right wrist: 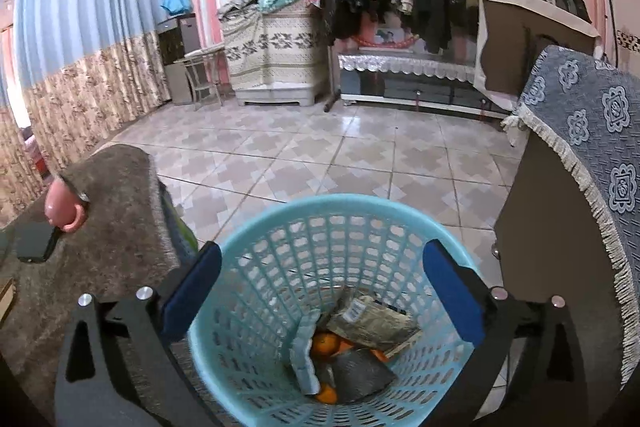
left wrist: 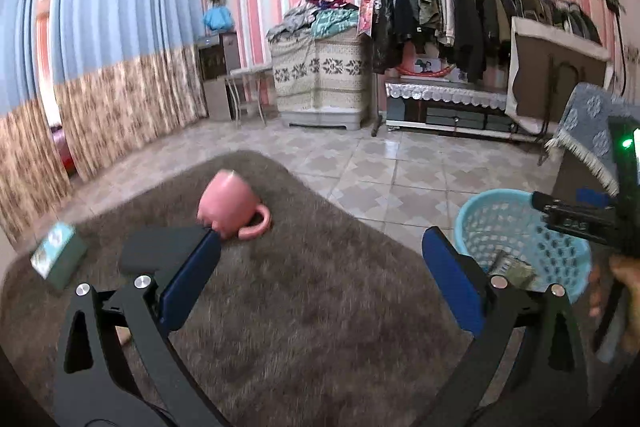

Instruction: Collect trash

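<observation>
A light blue plastic basket (right wrist: 256, 275) stands on the floor beside the grey-brown furry tabletop (right wrist: 112, 227). Inside it lie crumpled wrappers (right wrist: 370, 319), a pale blue packet (right wrist: 304, 351) and orange peel (right wrist: 326, 343). My right gripper (right wrist: 322, 291) hangs over the basket's mouth, open, nothing between its blue pads. My left gripper (left wrist: 320, 275) is open over the furry top (left wrist: 300, 307) with nothing in it. The basket (left wrist: 500, 219) shows past its right finger, a wrapper (left wrist: 512, 265) inside. The other gripper (left wrist: 576, 217) reaches in from the right edge.
On the furry top lie a pink mug (left wrist: 232, 205) on its side, a black phone (left wrist: 160, 247) and a small green box (left wrist: 56, 255). A cabinet with a blue patterned cloth (right wrist: 592, 131) stands right of the basket. Tiled floor (right wrist: 320, 155) stretches beyond.
</observation>
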Available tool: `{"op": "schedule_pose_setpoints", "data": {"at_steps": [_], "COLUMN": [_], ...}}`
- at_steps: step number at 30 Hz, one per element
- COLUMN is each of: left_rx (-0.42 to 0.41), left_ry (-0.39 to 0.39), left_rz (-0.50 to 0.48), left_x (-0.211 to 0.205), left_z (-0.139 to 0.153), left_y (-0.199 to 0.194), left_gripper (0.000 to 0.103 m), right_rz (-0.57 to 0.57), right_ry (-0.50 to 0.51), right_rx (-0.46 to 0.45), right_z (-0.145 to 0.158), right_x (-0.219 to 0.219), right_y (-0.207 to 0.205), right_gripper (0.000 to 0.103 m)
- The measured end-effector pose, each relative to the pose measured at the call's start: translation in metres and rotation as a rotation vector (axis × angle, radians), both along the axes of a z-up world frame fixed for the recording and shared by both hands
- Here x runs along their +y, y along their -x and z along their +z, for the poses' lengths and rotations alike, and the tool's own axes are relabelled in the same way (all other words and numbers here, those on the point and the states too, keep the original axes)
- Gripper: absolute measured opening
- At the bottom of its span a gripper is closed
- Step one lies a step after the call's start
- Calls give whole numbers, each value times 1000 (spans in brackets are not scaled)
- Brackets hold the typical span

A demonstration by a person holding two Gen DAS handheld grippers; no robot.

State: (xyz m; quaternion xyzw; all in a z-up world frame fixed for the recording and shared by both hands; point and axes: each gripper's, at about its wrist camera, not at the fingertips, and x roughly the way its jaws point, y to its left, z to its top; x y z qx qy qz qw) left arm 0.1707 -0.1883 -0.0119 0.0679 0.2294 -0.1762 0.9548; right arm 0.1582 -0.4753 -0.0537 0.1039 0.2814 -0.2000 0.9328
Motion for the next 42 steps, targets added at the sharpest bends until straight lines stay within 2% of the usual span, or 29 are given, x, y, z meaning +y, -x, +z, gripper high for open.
{"op": "schedule_pose_setpoints", "data": {"at_steps": [2,7,11,14,18,24,30,35,39,42], "left_rx": [-7,-32,-84,-113,-84,-91,-92,-90,-103,-108], "left_ry": [24,26,33,10,63,62,61,85,107,102], "left_rz": [37,102,147,188,231,288,332,356,372,369], "left_x": [19,49,73,87,110,122,129,132,133,133], "left_z": [1,4,10,12,7,1,-11,-17,-17,-17], "left_y": [12,40,71,91,111,132,149,153,157,158], "left_gripper": [98,98,98,98,98,98,98,98,98,98], "right_rz": [47,141,197,241,271,338,383,395,401,405], "right_ry": [6,26,-25,-42,-18,-24,80,156,134,124], "right_rx": [-11,-34,-86,-104,-90,-84,-118,-152,-198,-200], "right_z": [2,12,26,35,39,28,17,22,34,32], "right_x": [16,53,80,101,128,163,192,206,201,201], "right_y": [4,13,27,41,61,91,116,130,135,135], "right_gripper": [98,99,99,99,99,99,99,99,99,99]}}
